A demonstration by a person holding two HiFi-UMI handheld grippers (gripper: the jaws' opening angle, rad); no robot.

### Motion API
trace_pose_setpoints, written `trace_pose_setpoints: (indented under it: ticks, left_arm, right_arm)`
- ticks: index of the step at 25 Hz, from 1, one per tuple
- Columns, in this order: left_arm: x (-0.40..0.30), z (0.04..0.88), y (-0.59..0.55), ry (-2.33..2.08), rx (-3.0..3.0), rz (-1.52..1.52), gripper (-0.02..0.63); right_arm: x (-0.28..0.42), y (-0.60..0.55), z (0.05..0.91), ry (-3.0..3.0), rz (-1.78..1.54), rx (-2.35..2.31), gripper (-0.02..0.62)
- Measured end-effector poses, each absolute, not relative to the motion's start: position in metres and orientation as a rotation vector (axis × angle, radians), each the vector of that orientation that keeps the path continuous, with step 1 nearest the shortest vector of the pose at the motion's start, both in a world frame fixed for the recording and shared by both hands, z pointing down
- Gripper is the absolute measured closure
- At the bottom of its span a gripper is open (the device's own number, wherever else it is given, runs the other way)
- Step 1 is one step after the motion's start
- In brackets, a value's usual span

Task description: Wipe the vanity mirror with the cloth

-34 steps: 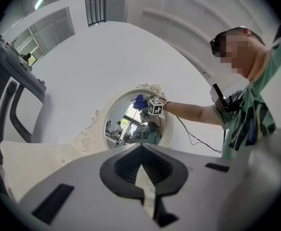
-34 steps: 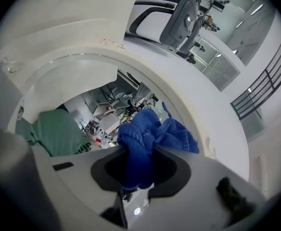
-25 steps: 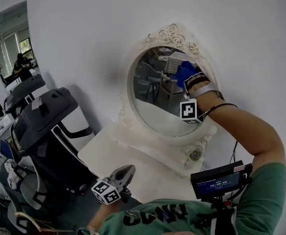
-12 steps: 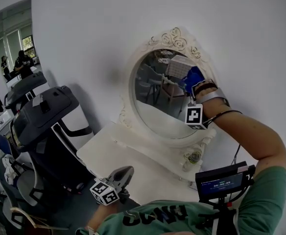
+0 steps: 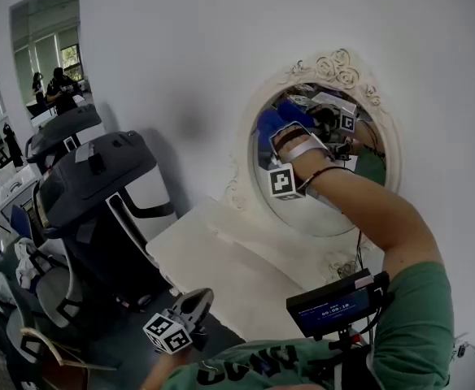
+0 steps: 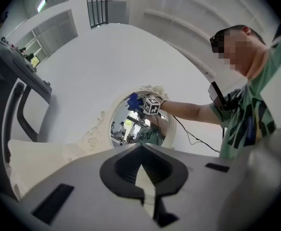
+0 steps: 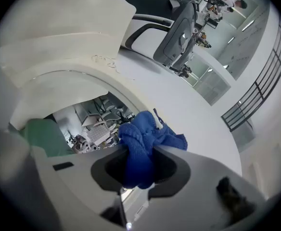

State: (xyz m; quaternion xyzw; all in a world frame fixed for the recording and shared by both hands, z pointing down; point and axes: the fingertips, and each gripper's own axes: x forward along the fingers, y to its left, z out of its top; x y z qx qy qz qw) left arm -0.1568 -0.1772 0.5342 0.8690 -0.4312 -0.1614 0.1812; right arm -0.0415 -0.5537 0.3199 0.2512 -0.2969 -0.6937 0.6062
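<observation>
The cloth (image 7: 147,134), pinched in the right gripper (image 7: 138,159), has been swept to the vanity mirror's (image 5: 347,67) upper left, so wiping is judged under way. The left gripper (image 6: 141,150) is held closed and empty.

Small screen (image 5: 333,309) mounted at chest: one row of pale digits, too small to read. Green shirt (image 5: 420,315): large dark letters across front, cropped, illegible. Cubes on left gripper (image 5: 197,299) and right gripper (image 5: 272,125): black-and-white square markers, no characters.

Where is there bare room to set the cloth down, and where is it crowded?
The white top, between chair and mirror, is bare. Crowded: the mirror's upper left, where the right tongs hold the cloth.
</observation>
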Motion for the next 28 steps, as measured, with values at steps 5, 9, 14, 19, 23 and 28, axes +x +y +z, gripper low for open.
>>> trace_pose_setpoints:
  ticks: [5, 9, 14, 19, 23, 28]
  left_arm:
    - [-0.201, 0.549, -0.163, -1.335, 2.371, -0.461, 0.6]
    - [-0.216, 0.558, -0.158, -1.371, 2.339, -0.465, 0.6]
    - [-0.213, 0.557, -0.166, -1.352, 2.352, -0.455, 0.6]
    - [-0.188, 0.543, -0.18, -1.276, 2.418, -0.453, 0.6]
    - [-0.155, 0.534, -0.192, -1.185, 2.481, -0.448, 0.6]
    - [-0.094, 0.503, -0.19, -1.046, 2.559, -0.444, 0.6]
  right_arm:
    - [-0.081, -0.607, 0.323, -0.646, -1.583, 0.588, 0.508]
    - [-0.09, -0.629, 0.334, -0.614, -1.573, 0.574, 0.508]
    - [-0.081, -0.63, 0.336, -0.627, -1.54, 0.596, 0.508]
    - [-0.033, -0.603, 0.327, -0.632, -1.457, 0.601, 0.508]
    - [0.022, -0.571, 0.32, -0.632, -1.439, 0.6, 0.508]
    - [0.113, -0.506, 0.293, -0.62, -1.374, 0.609, 0.508]
